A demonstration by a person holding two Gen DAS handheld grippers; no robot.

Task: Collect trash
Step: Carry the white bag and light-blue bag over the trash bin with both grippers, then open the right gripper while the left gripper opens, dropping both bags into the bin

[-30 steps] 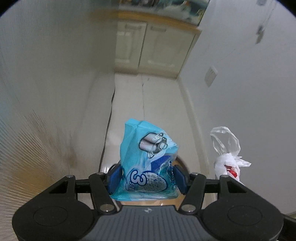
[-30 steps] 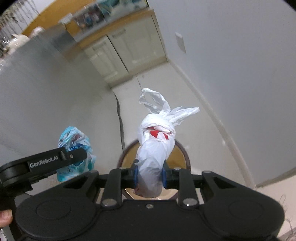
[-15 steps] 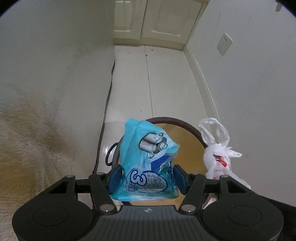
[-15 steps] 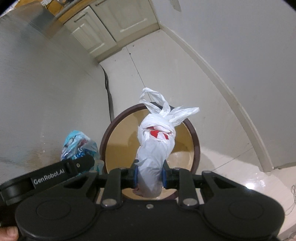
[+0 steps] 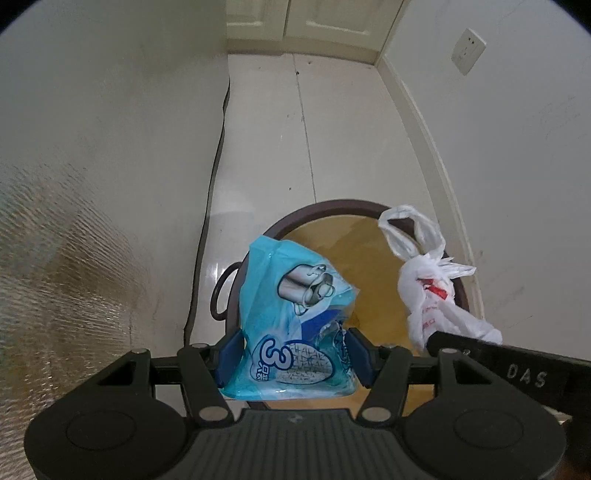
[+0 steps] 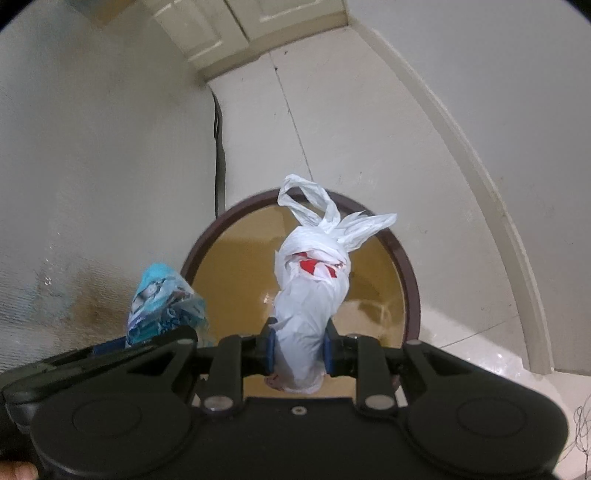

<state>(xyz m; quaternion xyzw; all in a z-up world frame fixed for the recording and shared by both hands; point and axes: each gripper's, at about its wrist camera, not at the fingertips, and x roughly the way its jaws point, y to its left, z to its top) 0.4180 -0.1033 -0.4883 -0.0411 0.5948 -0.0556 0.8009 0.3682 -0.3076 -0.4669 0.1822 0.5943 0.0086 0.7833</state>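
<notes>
My left gripper is shut on a crumpled light-blue snack bag printed with a white "3". It hangs over the left rim of a round brown-rimmed bin with a yellowish inside. My right gripper is shut on a knotted white plastic bag with red print, held over the bin. The white bag shows at the right of the left wrist view, the blue bag at the left of the right wrist view.
The bin stands on a pale tiled floor in a narrow passage. A white wall with a socket runs on the right, a textured panel on the left. A dark cable follows the left edge. Cream cabinet doors close the far end.
Both grippers have dropped and tipped further down with their bags. The bin has come fully into view beneath them and looks larger.
</notes>
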